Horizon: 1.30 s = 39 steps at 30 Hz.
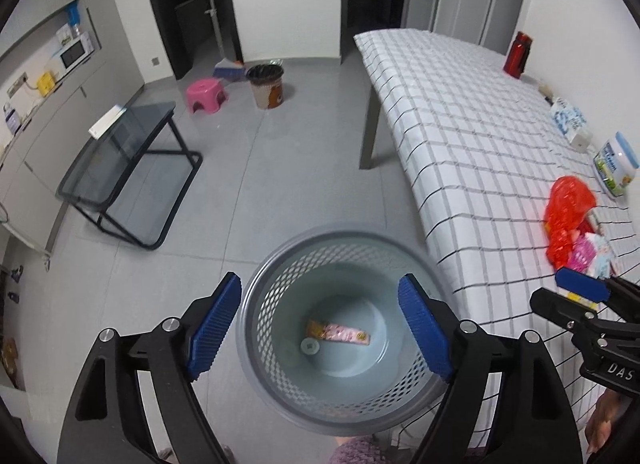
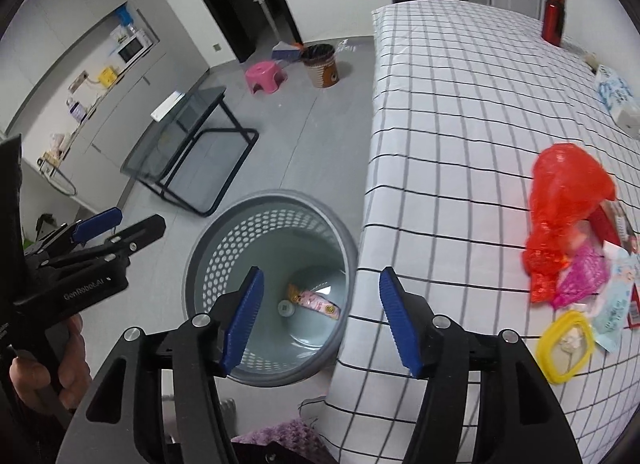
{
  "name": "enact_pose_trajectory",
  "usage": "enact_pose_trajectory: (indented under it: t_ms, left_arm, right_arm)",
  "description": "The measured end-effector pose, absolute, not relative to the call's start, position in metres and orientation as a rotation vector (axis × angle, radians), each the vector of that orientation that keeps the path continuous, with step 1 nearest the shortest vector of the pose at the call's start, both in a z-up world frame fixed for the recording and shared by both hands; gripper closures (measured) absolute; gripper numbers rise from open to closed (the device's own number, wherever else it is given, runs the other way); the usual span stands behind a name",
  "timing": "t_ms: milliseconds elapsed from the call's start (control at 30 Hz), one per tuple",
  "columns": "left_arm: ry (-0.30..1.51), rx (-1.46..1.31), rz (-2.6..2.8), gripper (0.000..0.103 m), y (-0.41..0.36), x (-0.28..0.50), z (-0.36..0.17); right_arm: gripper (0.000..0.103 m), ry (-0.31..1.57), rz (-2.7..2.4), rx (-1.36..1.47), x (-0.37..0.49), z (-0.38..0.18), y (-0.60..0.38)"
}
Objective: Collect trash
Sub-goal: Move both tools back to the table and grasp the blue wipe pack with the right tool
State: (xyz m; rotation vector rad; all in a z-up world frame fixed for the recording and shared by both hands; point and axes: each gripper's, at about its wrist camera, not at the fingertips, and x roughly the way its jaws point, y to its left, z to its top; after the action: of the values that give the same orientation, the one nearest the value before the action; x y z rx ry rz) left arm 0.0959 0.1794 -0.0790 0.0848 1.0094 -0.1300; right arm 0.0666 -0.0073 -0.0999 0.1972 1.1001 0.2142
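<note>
Both my grippers gape, released: left gripper [image 1: 320,328] marked "GenRobot.AI", right gripper [image 2: 320,320] over the mesh bin [image 2: 208,264] beside the table's [image 2: 460,143] edge.

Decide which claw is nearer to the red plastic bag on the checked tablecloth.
Right. The right claw hangs open over the table edge, with the red plastic bag ahead to its right. The left claw hangs open over the grey mesh bin on the floor, farther away.

The right claw [image 2: 320,318] is held open and empty above a grey perforated plastic bin [image 2: 224,248] containing a pink wrapper [image 2: 318,302]. A crumpled red plastic bag [image 2: 560,215] and yellow-rimmed packet [image 2: 565,347] are seen on the checked-cloth worktop [image 2: 448,135].
</note>
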Motion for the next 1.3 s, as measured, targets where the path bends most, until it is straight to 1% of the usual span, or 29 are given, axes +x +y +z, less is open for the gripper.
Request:
enact_pose_trajectory:
  t_ms: [300, 567, 700, 1033, 1300]
  left_arm:
    - [0.955, 0.15, -0.212, 0.024, 0.136, 0.098, -0.064]
    - [0.936, 0.181, -0.282, 0.024, 0.079, 0.088, -0.058]
    - [0.928, 0.184, -0.306, 0.024, 0.044, 0.081, -0.054]
    - [0.953, 0.155, -0.303, 0.024, -0.04, 0.055, -0.063]
    - [0.999, 0.129, -0.27, 0.024, -0.082, 0.04, -0.085]
  right_arm:
    - [0.044, 0.993, 0.108, 0.265, 0.046, -0.073, -0.059]
    - [0.044, 0.953, 0.004, 0.3, 0.011, -0.067, -0.119]
    - [0.044, 0.939, -0.053, 0.326, -0.013, -0.068, -0.167]
    - [0.044, 0.995, -0.14, 0.323, -0.057, -0.086, -0.272]
    - [0.044, 1.053, -0.085, 0.335, -0.048, -0.112, -0.31]
